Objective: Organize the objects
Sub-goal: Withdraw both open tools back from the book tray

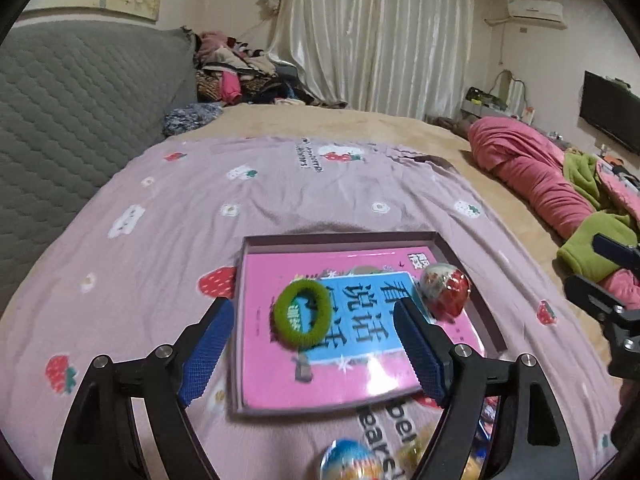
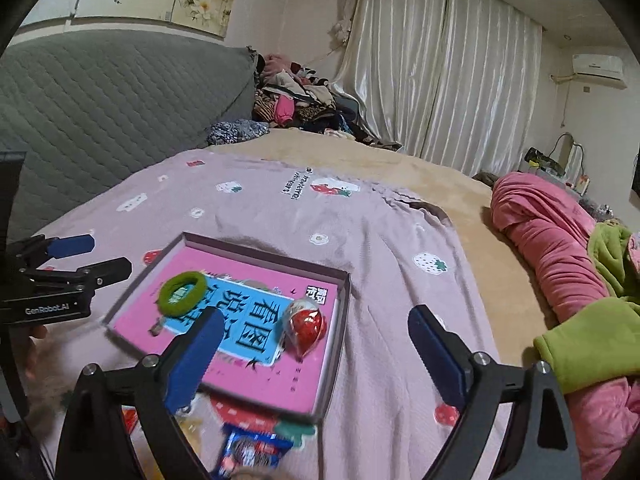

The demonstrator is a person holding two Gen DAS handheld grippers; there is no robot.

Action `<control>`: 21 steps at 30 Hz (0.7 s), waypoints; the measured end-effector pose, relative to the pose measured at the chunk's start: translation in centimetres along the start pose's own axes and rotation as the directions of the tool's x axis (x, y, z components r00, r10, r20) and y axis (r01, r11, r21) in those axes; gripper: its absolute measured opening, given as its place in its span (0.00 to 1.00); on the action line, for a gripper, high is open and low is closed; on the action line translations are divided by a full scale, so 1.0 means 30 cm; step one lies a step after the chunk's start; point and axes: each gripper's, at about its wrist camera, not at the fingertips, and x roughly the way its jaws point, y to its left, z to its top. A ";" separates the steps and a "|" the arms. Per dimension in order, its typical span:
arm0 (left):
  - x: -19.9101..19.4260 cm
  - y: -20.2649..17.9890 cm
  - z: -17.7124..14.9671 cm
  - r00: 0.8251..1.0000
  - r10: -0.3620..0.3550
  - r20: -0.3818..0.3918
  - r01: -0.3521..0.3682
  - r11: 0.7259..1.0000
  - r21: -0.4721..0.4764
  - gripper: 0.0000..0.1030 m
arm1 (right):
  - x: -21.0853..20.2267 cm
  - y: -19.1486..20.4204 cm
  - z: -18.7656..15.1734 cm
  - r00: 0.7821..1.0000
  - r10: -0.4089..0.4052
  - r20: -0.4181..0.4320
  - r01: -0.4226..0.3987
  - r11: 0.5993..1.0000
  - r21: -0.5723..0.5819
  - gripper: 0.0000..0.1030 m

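Both hand-held grippers, left [image 1: 314,344] and right [image 2: 316,354], hang open and empty over the box [image 2: 340,312], green hair tie [image 1: 302,316] and foil egg [image 2: 306,326] already parked on its book [image 1: 280,368].

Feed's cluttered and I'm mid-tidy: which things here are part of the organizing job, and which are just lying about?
Job:
- shallow box
- pink book inside it
- green hair tie on the book
- red foil egg in the box
- blue foil egg still outside
- blue packet still outside

Lying about:
- pink blanket
- green garment
- clothes pile
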 end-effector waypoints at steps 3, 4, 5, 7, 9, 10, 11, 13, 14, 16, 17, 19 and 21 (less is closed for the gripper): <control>-0.076 -0.008 -0.026 1.000 0.011 -0.013 -0.011 1.000 0.008 0.81 | -0.070 0.009 -0.003 1.000 -0.009 0.011 0.009 1.000 -0.011 0.94; -0.099 -0.010 -0.034 1.000 0.018 -0.015 -0.018 1.000 0.010 0.81 | -0.095 0.015 -0.002 1.000 -0.010 0.007 0.010 1.000 -0.012 0.94; -0.133 -0.011 -0.042 0.999 0.032 -0.016 -0.032 0.999 0.013 0.81 | -0.109 0.017 -0.001 1.000 -0.009 0.007 0.009 1.000 -0.011 0.94; -0.176 -0.010 -0.050 0.999 0.048 -0.010 -0.048 0.999 0.013 0.81 | -0.153 0.032 -0.001 1.000 -0.002 0.014 0.002 1.000 -0.011 0.94; -0.235 -0.008 -0.058 0.998 0.059 -0.007 -0.059 0.998 0.007 0.81 | -0.199 0.045 -0.003 1.000 -0.006 0.020 0.006 1.000 -0.001 0.94; -0.252 -0.007 -0.061 0.998 0.060 -0.007 -0.060 0.998 0.005 0.81 | -0.218 0.049 -0.005 1.000 -0.001 0.024 0.001 1.000 0.006 0.95; -0.283 -0.009 -0.066 0.998 0.056 -0.006 -0.055 0.998 0.004 0.81 | -0.242 0.054 -0.006 1.000 0.008 0.025 -0.009 1.000 0.013 0.95; -0.324 -0.013 -0.072 0.999 0.054 -0.002 -0.054 0.999 0.006 0.81 | -0.277 0.059 -0.011 0.999 0.011 0.030 -0.011 1.000 0.022 0.95; -0.352 -0.017 -0.075 0.998 0.057 -0.001 -0.057 0.998 0.010 0.81 | -0.295 0.062 -0.013 0.999 0.014 0.031 -0.014 1.000 0.021 0.95; -0.395 -0.022 -0.075 0.998 0.055 0.009 -0.055 0.998 0.009 0.81 | -0.328 0.072 -0.014 0.999 0.011 0.031 -0.012 1.000 0.018 0.96; -0.420 -0.025 -0.073 0.998 0.054 0.016 -0.054 0.999 0.007 0.81 | -0.344 0.077 -0.017 0.999 0.011 0.032 -0.011 1.000 0.012 0.97; -0.456 -0.033 -0.070 0.998 0.054 0.026 -0.054 0.998 0.010 0.81 | -0.372 0.084 -0.018 0.999 0.002 0.035 -0.003 1.000 0.009 0.97; -0.496 -0.046 -0.068 0.998 0.055 0.037 -0.056 0.998 0.017 0.81 | -0.403 0.089 -0.020 0.999 0.005 0.037 -0.006 1.000 0.008 0.97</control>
